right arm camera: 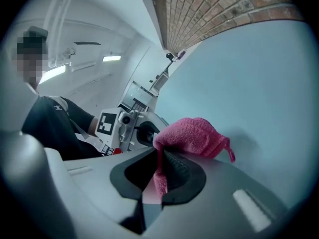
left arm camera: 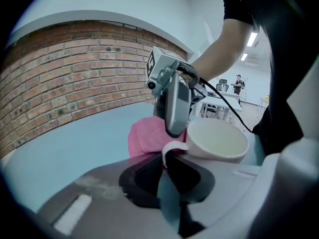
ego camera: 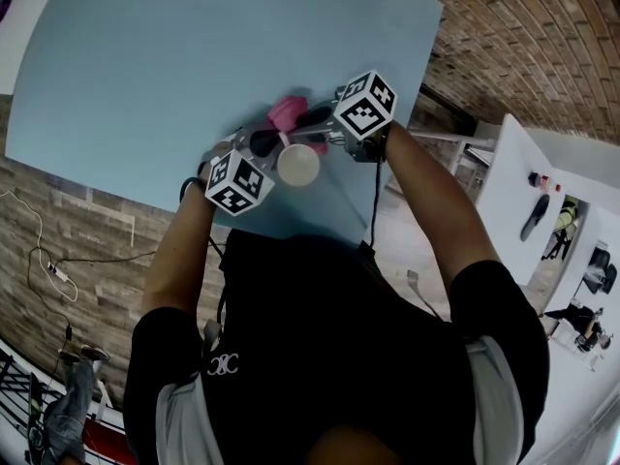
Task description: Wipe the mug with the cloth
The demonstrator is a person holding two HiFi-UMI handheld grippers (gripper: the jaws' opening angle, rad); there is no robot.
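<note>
The left gripper (left arm camera: 164,166) is clenched tight on the handle (left arm camera: 172,148) of the white mug (left arm camera: 217,141), holding it mouth-up over the near part of the pale blue table (ego camera: 145,66), close in front of the person. The right gripper (right arm camera: 162,173) has its jaws pinched on a fold of the pink cloth (right arm camera: 192,136), which bunches out beyond the tips. The cloth sits just beside the mug on its handle side and seems to press against it, though from here the contact is hard to make out.
</note>
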